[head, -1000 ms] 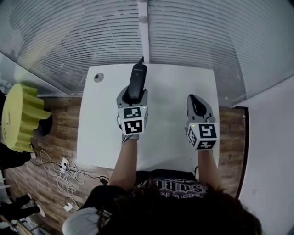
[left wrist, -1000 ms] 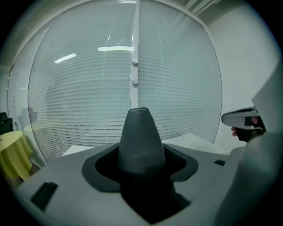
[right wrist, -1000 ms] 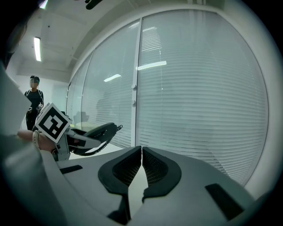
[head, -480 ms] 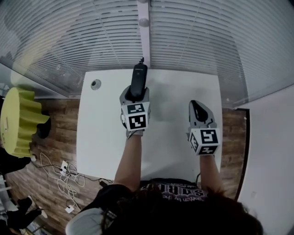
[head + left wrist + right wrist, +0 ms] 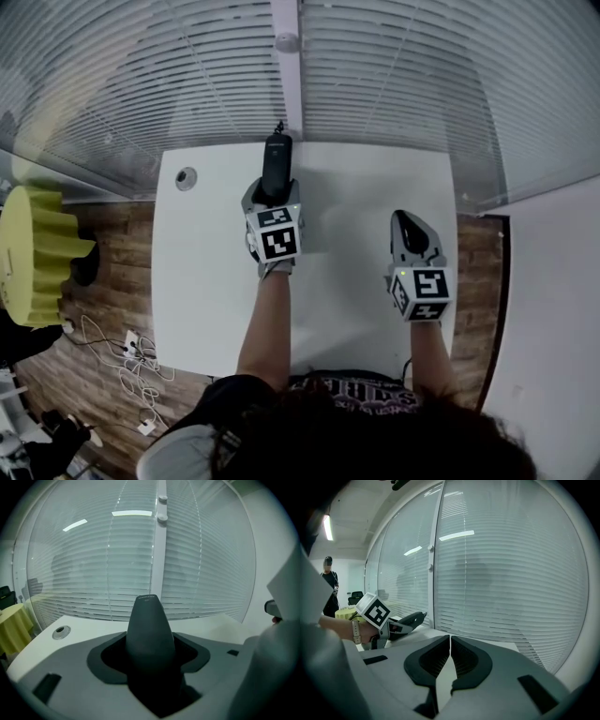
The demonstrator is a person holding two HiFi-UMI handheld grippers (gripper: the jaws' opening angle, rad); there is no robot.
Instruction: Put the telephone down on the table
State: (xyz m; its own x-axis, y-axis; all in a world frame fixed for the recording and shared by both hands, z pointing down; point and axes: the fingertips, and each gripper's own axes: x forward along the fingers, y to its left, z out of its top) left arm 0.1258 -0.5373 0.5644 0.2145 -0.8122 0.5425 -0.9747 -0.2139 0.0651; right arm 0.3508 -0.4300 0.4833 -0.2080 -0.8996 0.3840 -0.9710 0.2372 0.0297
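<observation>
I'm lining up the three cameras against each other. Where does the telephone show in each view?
Head view: the telephone is at upper centre, sticking forward out of the left gripper.
Left gripper view: the telephone is at the centre, a dark body clamped between the jaws.
Right gripper view: the telephone is left of middle, just past the marker cube.
Shared landmark: the white window post stands behind it in all three.

Telephone (image 5: pixel 275 163) sits in left gripper (image 5: pixel 272 193), at table (image 5: pixel 206 281) far edge, blinds (image 5: pixel 422 94) just behind. Right gripper (image 5: pixel 406 219) well to its right, over table. Cable hole (image 5: pixel 186 177) at table's far-left corner.
</observation>
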